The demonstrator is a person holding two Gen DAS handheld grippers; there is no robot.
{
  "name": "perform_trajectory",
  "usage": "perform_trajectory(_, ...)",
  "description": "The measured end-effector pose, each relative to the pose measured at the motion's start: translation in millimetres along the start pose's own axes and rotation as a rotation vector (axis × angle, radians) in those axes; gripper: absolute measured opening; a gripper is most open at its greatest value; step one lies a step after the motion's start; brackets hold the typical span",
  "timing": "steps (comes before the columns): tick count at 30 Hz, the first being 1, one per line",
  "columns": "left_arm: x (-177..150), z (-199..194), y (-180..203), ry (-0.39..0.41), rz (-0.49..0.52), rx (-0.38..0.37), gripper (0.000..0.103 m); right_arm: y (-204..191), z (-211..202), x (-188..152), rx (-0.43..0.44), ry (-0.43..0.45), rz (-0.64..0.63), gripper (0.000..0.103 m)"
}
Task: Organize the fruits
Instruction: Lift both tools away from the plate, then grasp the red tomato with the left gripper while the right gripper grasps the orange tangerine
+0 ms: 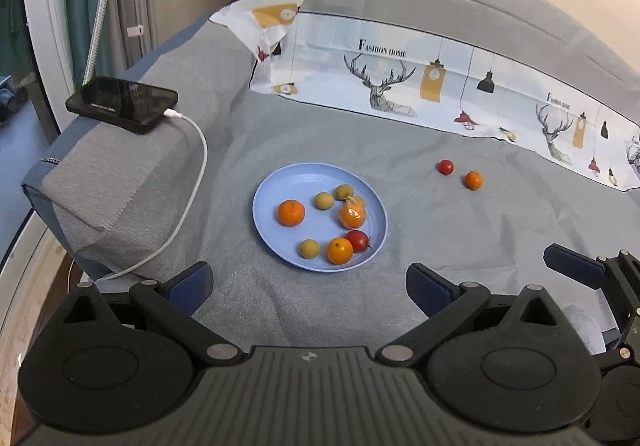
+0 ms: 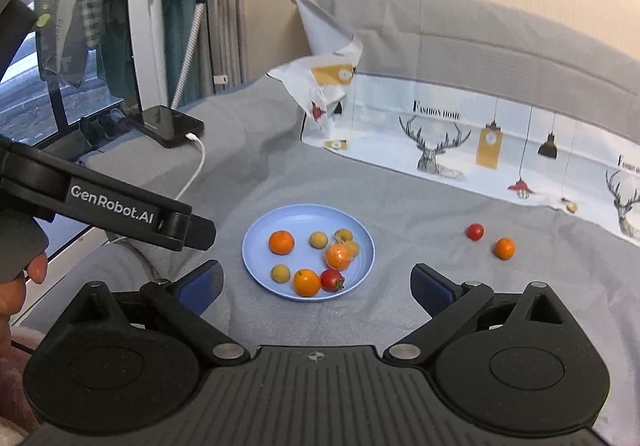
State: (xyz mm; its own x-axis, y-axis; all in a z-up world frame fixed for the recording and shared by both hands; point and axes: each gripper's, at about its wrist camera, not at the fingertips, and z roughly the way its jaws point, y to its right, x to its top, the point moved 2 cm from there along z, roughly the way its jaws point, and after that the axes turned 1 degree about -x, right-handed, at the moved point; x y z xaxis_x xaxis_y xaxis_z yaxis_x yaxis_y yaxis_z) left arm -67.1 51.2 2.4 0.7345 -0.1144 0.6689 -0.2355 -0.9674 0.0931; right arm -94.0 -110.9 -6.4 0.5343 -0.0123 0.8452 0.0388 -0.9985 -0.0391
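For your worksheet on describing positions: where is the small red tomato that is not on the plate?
In both wrist views the red tomato lies on the grey bedsheet, right of the blue plate, beside a small orange.

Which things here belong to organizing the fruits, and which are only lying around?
For the job: blue plate with the fruits on it; loose tomato; loose orange; left gripper and right gripper, both open.

Lying about: phone; white cable; printed pillowcase.
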Motion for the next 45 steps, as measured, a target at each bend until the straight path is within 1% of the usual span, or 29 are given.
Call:
perform_trajectory(5, -3.4, -12.6, 2.4, 0.024, 0.001, -0.003, 0.103, -4.9, -17.0, -1.7, -0.004, 0.028, -0.030, 0.100)
perform_trajectory(11, -2.3, -15.7, 1.4, 0.033, -0.006, 0.001, 0.103, -4.4, -19.7, -0.3, -0.011, 0.035, -0.031, 0.100)
perform_trajectory(20, -0.7, -6.4, -2.5, 0.002, 0.001, 0.008, 0.103, -2.9, -11.3, -2.3, -0.004, 0.020, -0.006, 0.100)
perform_trajectory(26, 2.8, 9.6, -1.0, -0.035, 0.003, 0.006, 0.103, 0.8, -1.4, -4.2, 0.003, -0.004, 0.005, 0.100)
perform_trajectory(34, 11.3, 30.4, 4.7, -0.074, 0.018, 0.007, 0.103, 11.6, 15.8, -9.1, 0.006, -0.038, 0.051, 0.100)
perform_trajectory(38, 20.6, 43.2, 10.2, -0.100, 0.013, -0.002, 0.103, 22.7, 26.9, -10.3, -0.017, -0.052, 0.088, 0.100)
perform_trajectory(41, 31.3, 55.1, 21.5, -0.108, 0.028, -0.011, 0.103, 38.4, 34.9, -13.1, -0.047, -0.063, 0.140, 0.100)
perform_trajectory(45, 51.7, 77.1, 48.0, -0.111, 0.070, -0.033, 0.103, 68.1, 46.3, -19.3, -0.125, -0.067, 0.203, 0.100)
